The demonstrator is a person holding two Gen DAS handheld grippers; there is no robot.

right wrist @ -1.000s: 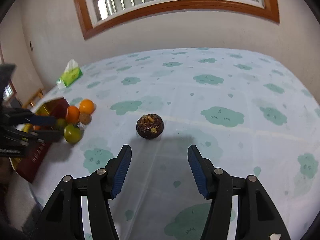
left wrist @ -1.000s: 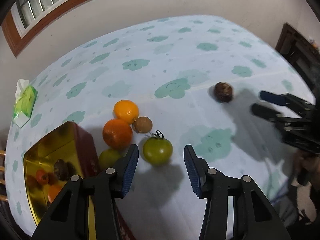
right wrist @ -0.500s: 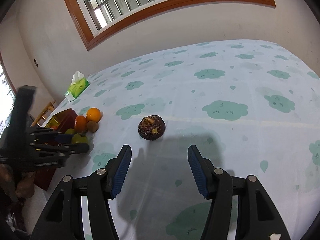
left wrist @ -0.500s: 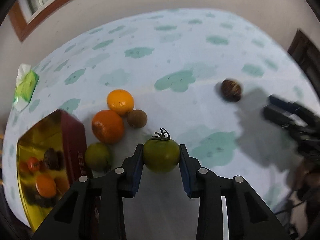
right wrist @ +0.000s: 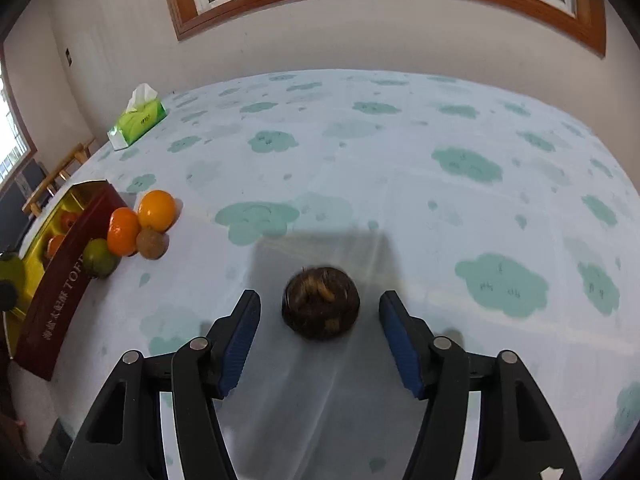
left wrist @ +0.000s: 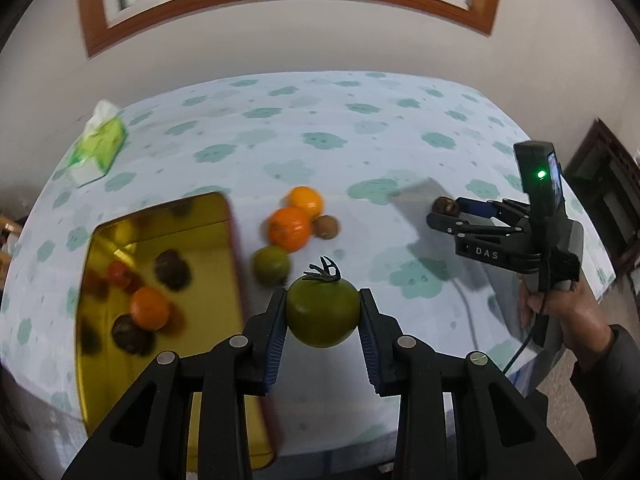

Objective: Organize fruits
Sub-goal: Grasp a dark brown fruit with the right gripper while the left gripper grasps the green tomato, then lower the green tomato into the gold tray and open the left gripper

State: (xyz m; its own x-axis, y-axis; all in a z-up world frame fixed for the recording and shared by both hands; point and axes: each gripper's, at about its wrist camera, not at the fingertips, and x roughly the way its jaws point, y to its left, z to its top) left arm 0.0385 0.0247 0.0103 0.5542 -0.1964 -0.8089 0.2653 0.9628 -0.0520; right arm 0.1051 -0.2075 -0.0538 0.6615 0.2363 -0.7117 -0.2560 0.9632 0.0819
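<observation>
My left gripper (left wrist: 323, 314) is shut on a green tomato (left wrist: 322, 312) and holds it above the table, just right of the gold-lined red box (left wrist: 120, 240), which holds several fruits. Two oranges (left wrist: 289, 229), a brown kiwi (left wrist: 325, 227) and a green citrus (left wrist: 271, 266) lie on the cloth beside the box. My right gripper (right wrist: 319, 322) is open, its jaws on either side of a dark mangosteen (right wrist: 320, 303) on the table. The right gripper also shows in the left wrist view (left wrist: 452, 216).
A green tissue pack (left wrist: 98, 146) sits at the far left of the table; it also shows in the right wrist view (right wrist: 138, 120). The cloud-patterned tablecloth (right wrist: 400, 160) covers the table. Dark furniture (left wrist: 608, 196) stands beyond the table's right edge.
My left gripper closed on the green tomato and lifted it off the table toward the box. My right gripper moved forward until its open jaws flank the mangosteen.
</observation>
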